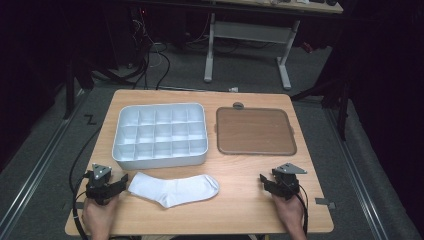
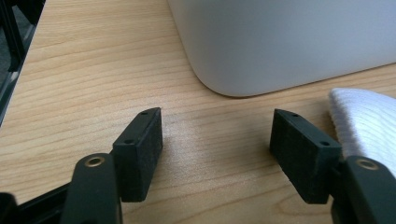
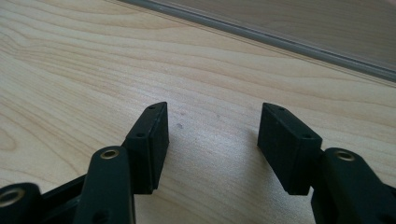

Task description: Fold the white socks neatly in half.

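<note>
A white sock lies flat near the front of the wooden table, its cuff end pointing left. My left gripper rests on the table just left of that cuff, jaws open with bare wood between them. The cuff lies beside the right-hand jaw. A white divided box stands behind the sock; its rounded corner is close ahead of the left gripper. My right gripper sits at the front right, open and empty.
A brown tray with a grey rim lies right of the box; its edge runs across ahead of the right gripper. A white desk frame and cables stand on the floor beyond the table.
</note>
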The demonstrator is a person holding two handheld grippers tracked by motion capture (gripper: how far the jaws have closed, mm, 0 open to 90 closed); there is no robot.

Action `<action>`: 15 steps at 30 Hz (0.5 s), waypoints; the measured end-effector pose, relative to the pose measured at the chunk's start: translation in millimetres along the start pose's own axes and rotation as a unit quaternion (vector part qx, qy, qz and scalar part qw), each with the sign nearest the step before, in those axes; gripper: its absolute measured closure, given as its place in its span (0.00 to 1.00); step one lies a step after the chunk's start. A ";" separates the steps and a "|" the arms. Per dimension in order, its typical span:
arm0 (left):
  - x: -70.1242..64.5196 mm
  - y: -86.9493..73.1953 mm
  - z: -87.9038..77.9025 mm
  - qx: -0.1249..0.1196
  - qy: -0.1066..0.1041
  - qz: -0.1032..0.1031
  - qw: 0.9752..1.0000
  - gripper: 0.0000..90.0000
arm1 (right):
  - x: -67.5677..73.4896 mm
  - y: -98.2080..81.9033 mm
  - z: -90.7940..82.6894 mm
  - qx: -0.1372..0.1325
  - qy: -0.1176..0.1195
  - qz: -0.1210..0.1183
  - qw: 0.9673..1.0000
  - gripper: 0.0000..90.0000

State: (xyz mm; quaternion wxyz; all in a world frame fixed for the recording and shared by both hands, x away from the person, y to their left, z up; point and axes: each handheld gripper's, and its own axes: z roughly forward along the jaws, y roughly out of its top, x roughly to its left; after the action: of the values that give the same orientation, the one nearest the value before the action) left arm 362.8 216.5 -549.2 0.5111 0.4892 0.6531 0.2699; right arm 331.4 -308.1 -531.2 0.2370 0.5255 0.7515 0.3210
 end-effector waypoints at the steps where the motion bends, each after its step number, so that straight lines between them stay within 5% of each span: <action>1: 0.1 0.1 0.0 0.000 0.000 -0.001 1.000 0.39 | 0.2 0.0 0.1 0.000 0.001 0.000 1.000 0.48; 15: 0.9 1.5 -0.3 -0.001 -0.004 -0.013 1.000 0.38 | 1.9 0.5 0.7 0.001 0.003 -0.003 1.000 0.45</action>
State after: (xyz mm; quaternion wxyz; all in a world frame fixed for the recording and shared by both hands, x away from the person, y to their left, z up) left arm 363.0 218.0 -548.1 0.5171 0.4816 0.6573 0.2620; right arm 331.5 -306.1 -531.3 0.2350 0.5226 0.7541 0.3211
